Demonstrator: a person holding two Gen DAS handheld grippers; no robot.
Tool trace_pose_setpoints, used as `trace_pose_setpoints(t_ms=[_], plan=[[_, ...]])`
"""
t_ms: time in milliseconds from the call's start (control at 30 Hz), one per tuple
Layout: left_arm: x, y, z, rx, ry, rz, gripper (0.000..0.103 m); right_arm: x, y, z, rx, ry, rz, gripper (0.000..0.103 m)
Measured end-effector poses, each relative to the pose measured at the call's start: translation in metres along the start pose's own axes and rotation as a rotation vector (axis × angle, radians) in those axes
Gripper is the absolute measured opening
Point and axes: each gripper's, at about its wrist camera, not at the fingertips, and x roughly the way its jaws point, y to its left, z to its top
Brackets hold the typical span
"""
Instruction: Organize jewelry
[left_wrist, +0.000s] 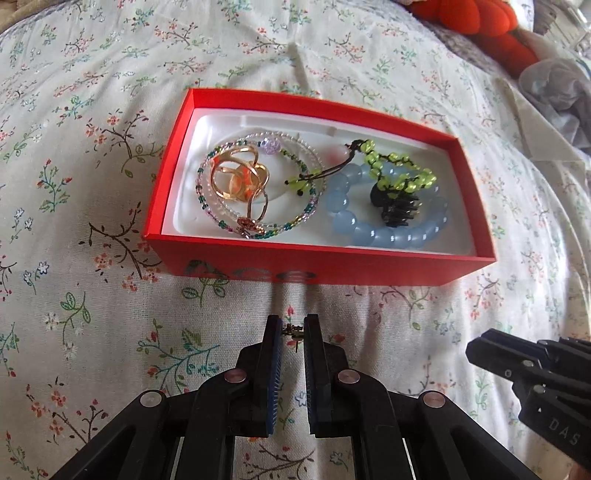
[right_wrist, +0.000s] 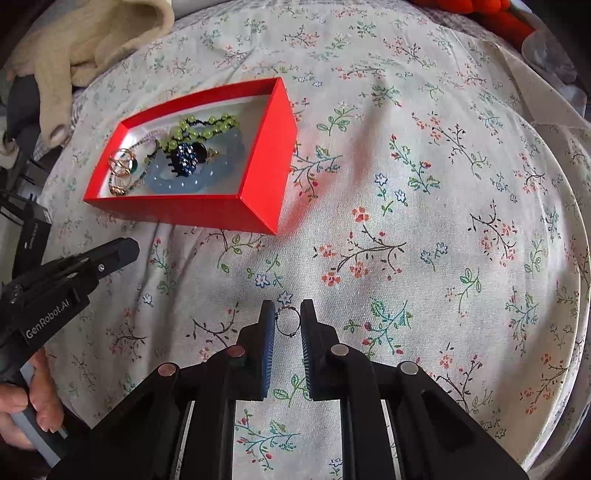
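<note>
- Left wrist view: our left gripper (left_wrist: 293, 328) has its fingers pinched on a tiny metal stud earring (left_wrist: 292, 331), caught right between the tips, just short of the red box (left_wrist: 332, 264).
- The box sits on the floral bedsheet (left_wrist: 92, 110). Inside we've got a gold ring cluster (left_wrist: 240, 181) within a seed-bead bracelet (left_wrist: 258, 227), plus a blue bead bracelet (left_wrist: 388, 232), green bead bracelet (left_wrist: 402, 177) and dark hair claw (left_wrist: 397, 206).
- Right wrist view: our right gripper (right_wrist: 288, 321) is clamped on a thin wire ring (right_wrist: 287, 322), standing upright between the pads near the tips, well away from the box.
</note>
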Motion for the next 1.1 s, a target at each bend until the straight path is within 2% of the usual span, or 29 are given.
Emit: trace_pose_setpoints(t_ms=[300, 600, 967, 1100], plan=[[-0.032, 0.001, 0.01, -0.002, -0.093, -0.058, 0.006, -0.036, -0.004, 0.001, 0.047, -0.09, 0.063, 0.015], [-0.032, 0.007, 0.026, -0.028, -0.153, -0.088, 0.006, -0.037, 0.01, 0.019, 0.06, -0.128, 0.091, 0.015], [-0.013, 0.009, 0.04, -0.051, -0.125, -0.11, 0.008, -0.033, 0.012, 0.035, 0.105, -0.154, 0.101, 0.015], [-0.017, 0.007, 0.038, -0.042, -0.136, -0.104, 0.028, -0.033, 0.014, 0.039, 0.116, -0.167, 0.087, 0.015]])
